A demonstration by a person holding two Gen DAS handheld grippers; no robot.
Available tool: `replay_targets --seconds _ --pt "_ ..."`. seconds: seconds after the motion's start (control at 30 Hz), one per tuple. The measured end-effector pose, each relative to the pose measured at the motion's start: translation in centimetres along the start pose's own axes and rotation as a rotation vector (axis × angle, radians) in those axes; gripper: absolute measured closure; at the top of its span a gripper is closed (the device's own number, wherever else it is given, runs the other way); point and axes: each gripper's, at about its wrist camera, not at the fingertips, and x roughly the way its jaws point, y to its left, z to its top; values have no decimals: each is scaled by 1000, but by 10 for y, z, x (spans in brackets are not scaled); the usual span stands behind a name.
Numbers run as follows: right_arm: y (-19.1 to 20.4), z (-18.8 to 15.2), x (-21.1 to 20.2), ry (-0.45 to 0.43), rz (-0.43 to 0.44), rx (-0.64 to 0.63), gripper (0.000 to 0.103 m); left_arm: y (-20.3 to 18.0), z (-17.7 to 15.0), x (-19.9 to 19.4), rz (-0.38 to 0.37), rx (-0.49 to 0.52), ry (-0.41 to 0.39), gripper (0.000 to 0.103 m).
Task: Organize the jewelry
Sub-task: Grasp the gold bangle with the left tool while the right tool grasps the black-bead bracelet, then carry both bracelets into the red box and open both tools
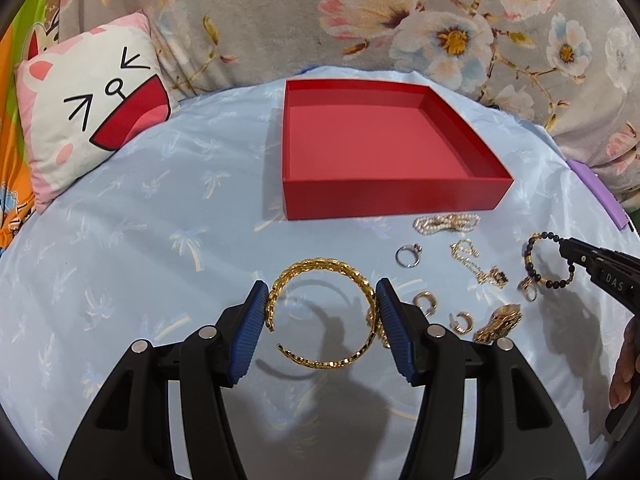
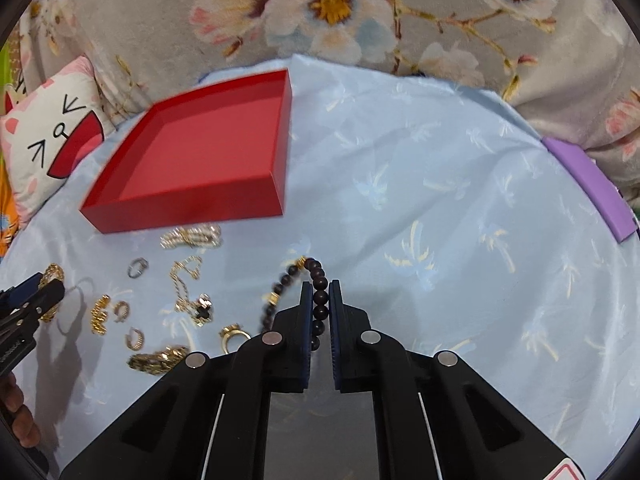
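On the cloth (image 1: pixel 140 240), the box (image 1: pixel 384 196) sits behind the scattered jewelry, with a pillow (image 1: pixel 88 112) to its left and a bangle (image 1: pixel 320 312) left of the rings (image 1: pixel 408 256).

Work surface: pale blue cloth (image 1: pixel 140 208) with palm print. Behind it, grey floral fabric (image 1: pixel 260 12). Left of cloth, cartoon-face pillow (image 1: pixel 88 108); right edge, purple strip (image 2: pixel 588 184).

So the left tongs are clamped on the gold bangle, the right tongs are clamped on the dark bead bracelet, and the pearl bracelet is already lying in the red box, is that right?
Not quite. The pearl bracelet lies on the blue cloth just in front of the red box, which holds nothing, as the left wrist view shows. The left tongs do grip the gold bangle, and the right tongs the dark bead bracelet.
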Motion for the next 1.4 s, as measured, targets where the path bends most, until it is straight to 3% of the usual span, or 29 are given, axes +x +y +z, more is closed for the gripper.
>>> replay_targets --seconds 0.2,0.33,0.53,0.7,0.97,1.23,1.4 --pt "11 42 -32 -92 37 -46 96 -2 41 -19 -43 20 -55 49" --pt "27 84 -34 -130 96 -65 96 -6 89 -15 -64 35 -98 49" --pt "59 145 1 -154 167 -102 96 -14 150 25 -10 48 -148 49" --pt "78 186 54 -117 235 -96 96 -17 191 80 -16 51 -112 49" --pt "81 222 142 18 310 -45 96 -16 214 156 5 33 -4 49" --pt "76 223 183 93 193 -48 95 -16 221 191 46 29 60 49" --pt "77 219 181 56 145 -87 84 -16 220 197 57 24 56 44"
